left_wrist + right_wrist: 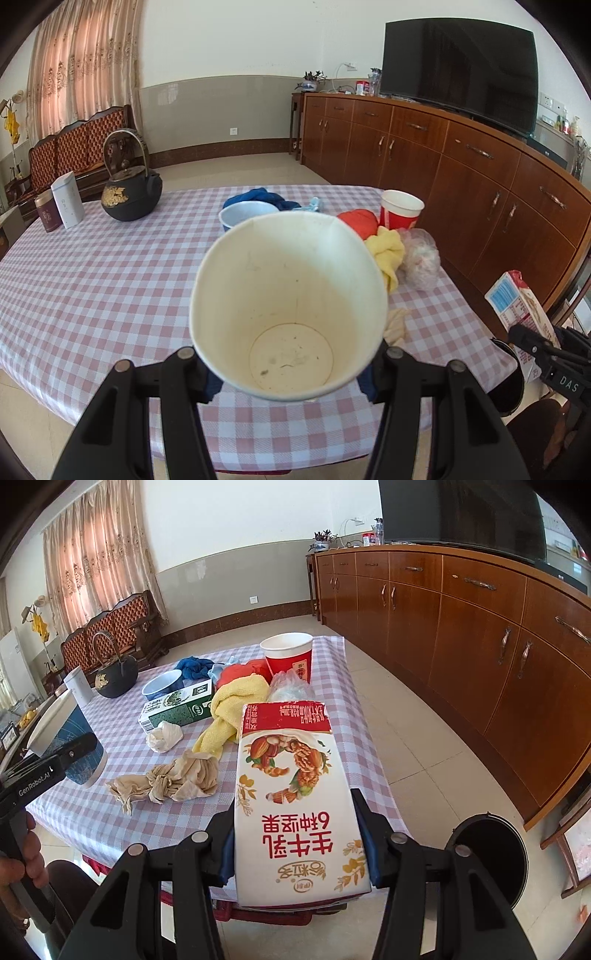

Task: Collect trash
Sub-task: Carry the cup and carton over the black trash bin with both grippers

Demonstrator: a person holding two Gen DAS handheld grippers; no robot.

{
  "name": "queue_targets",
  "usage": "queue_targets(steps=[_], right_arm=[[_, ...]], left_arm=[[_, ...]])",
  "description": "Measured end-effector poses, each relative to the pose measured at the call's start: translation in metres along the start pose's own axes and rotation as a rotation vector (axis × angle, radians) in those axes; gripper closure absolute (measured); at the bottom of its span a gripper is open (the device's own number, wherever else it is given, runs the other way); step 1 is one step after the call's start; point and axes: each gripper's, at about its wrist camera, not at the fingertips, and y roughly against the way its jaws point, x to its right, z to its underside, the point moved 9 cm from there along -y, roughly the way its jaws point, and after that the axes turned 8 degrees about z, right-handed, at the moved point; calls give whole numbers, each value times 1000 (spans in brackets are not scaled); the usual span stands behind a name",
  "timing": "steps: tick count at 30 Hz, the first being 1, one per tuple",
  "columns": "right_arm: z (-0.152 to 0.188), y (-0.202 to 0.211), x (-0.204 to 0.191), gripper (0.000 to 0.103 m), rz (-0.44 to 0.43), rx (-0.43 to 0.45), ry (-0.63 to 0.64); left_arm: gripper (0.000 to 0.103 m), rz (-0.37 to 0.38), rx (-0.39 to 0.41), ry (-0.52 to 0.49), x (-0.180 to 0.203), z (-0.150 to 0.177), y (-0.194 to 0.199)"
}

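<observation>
Two pieces of trash ride clamped in my tongs: left tongs (291, 360) grip the paper cup (288, 306), right tongs (297, 853) the milk carton (295, 805), nearer the black bin (487, 856) off the bench's (110, 812) near corner.

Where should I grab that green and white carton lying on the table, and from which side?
Grip the green carton across its narrow width, coming from above. It lies flat on its broad face on the table, so the long side walls are exposed; the yellow towel crowds its right end, so take it nearer the left.

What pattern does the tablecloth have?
The tablecloth has pink and white checks, clearest in the left wrist view.
</observation>
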Motion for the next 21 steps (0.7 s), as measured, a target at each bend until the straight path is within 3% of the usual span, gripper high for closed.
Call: queue_targets(steps=[9, 21], right_arm=[[13, 21, 64, 49, 48, 15, -115], [82, 20, 232, 49, 219, -90, -412]], left_arm=[[46, 176, -58, -98, 96, 8, -10], [46, 493, -222, -253, 291, 57, -61]])
